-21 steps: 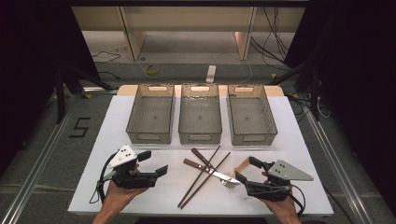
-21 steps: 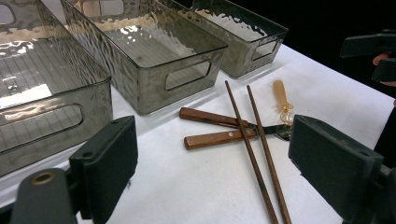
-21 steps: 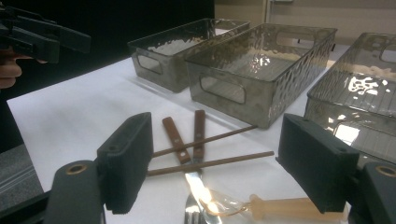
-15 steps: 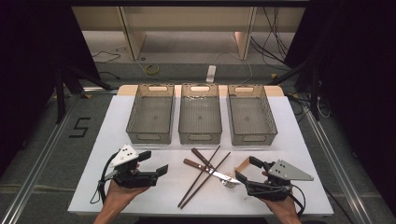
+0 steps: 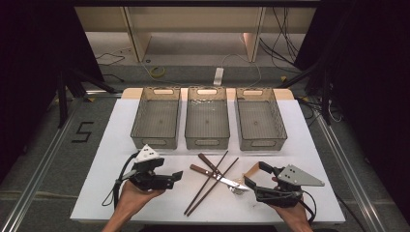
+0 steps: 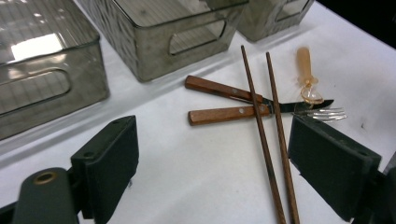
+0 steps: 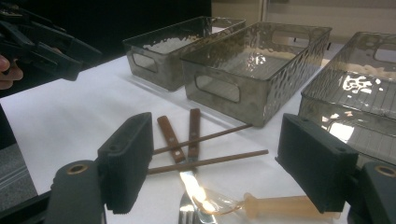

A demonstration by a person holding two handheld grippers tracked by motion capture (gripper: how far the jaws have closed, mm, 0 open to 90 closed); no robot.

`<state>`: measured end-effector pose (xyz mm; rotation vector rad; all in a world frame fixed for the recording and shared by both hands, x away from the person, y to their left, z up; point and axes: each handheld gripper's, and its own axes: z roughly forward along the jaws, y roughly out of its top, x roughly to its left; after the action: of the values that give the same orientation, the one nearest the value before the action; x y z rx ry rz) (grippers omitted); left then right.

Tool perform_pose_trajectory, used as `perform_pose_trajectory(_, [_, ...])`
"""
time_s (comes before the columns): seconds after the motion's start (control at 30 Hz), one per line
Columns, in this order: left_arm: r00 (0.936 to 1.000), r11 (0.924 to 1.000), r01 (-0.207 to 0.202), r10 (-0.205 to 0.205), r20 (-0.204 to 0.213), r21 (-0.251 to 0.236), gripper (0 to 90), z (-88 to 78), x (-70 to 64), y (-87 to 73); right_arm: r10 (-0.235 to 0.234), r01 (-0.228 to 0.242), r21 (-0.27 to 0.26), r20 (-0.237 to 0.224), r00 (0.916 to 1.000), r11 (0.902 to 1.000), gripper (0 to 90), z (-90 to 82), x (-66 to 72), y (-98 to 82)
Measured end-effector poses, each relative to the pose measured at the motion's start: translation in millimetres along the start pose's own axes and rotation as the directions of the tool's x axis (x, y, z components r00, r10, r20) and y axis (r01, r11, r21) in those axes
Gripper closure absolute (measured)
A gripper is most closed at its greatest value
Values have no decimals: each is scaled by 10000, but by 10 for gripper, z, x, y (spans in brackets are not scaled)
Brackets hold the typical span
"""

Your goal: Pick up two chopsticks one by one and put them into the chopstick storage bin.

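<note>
Chopsticks (image 5: 209,182) — slim dark rods — cross wooden-handled cutlery (image 5: 217,175).

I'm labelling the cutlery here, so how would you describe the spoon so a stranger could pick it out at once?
Start at the white table with three clear bins along its far side. In front of the bins lies a heap of cutlery; the spoon is at the heap's right end, next to the right hand-held gripper. It alone is pale amber plastic; the knife, fork and chopsticks are dark wood.

chopsticks (image 6: 273,154): lower ends cut off | fork (image 7: 187,210): tines cut off
</note>
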<state>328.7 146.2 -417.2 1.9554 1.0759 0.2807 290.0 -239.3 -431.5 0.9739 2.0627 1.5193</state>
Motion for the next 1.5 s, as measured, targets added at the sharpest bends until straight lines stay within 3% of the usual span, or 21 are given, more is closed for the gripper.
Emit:
perform_pose_trajectory(0.03, [10000,9994,1,0,-21,350,159,58,-37,35,11,-11,19,0,10000,10000,275,2,-2,-2])
perform_pose_trajectory(0.2, [9998,9947,-11,-8,180,1030,172,164,-59,66,-15,15,102,60,10000,9999,283,-1,-9,-2])
perform_pose_trajectory(0.27, [9993,9914,232,-269,268,1290,182,209,-37,91,-25,24,147,65,10000,9999,283,-2,-13,-4])
perform_pose_trajectory(0.5, [9999,9762,-37,10,127,2169,212,313,-102,183,-21,20,215,74,10000,9998,284,9,-16,-1])
perform_pose_trajectory(0.57, [9996,9635,-193,128,260,2671,232,397,-160,236,-19,18,230,75,10000,9997,284,11,-16,-1])
perform_pose_trajectory(0.6, [9996,9635,-193,128,260,2671,245,397,-160,236,-53,50,273,103,9999,9996,287,12,-17,-3])
perform_pose_trajectory(0.67, [9993,9543,-343,281,254,2969,269,472,-208,250,-76,66,426,231,9997,9991,290,16,-22,-3])
perform_pose_trajectory(0.7, [9989,9463,-449,388,253,3202,280,512,-230,257,-42,32,443,228,9997,9990,290,22,-27,-5])
perform_pose_trajectory(0.8, [9982,9325,-524,386,455,3574,326,616,-280,279,-22,11,504,206,9998,9987,291,24,-30,-8])
perform_pose_trajectory(0.83, [9968,9179,-720,523,609,3902,344,668,-322,281,-43,32,493,220,9997,9988,290,22,-28,-5])
perform_pose_trajectory(0.87, [9962,9103,-818,627,603,4058,354,693,-344,276,-18,8,485,214,9998,9988,290,19,-26,-2])
perform_pose_trajectory(0.93, [9956,9018,-881,657,673,4230,378,733,-370,276,10,-19,517,162,9999,9987,289,24,-31,-4])
perform_pose_trajectory(1.03, [9950,8981,-923,664,750,4300,417,775,-392,276,11,-21,592,158,9999,9982,289,28,-30,-5])
perform_pose_trajectory(1.13, [9926,8765,-1139,803,911,4677,464,868,-445,274,-9,1,637,127,9999,9980,289,32,-24,-7])
perform_pose_trajectory(1.17, [9926,8765,-1139,803,911,4677,481,868,-445,274,-2,-6,654,121,9999,9979,289,34,-22,-8])
perform_pose_trajectory(1.2, [9920,8695,-1209,881,903,4790,501,920,-463,266,10,-18,652,126,9999,9979,289,34,-22,-7])
perform_pose_trajectory(1.23, [9920,8695,-1209,881,903,4790,517,920,-463,266,10,-18,652,126,9999,9979,289,34,-22,-7])
perform_pose_trajectory(1.3, [9896,8509,-1391,1009,1022,5065,542,989,-486,261,16,-22,649,96,10000,9979,289,35,-23,-8])
perform_pose_trajectory(1.47, [9893,8494,-1369,910,1142,5096,600,1031,-507,258,-30,27,651,53,10000,9979,290,36,-21,-7])
perform_pose_trajectory(1.5, [9889,8462,-1389,911,1172,5144,608,1041,-501,253,-75,72,672,45,10000,9977,290,38,-20,-10])
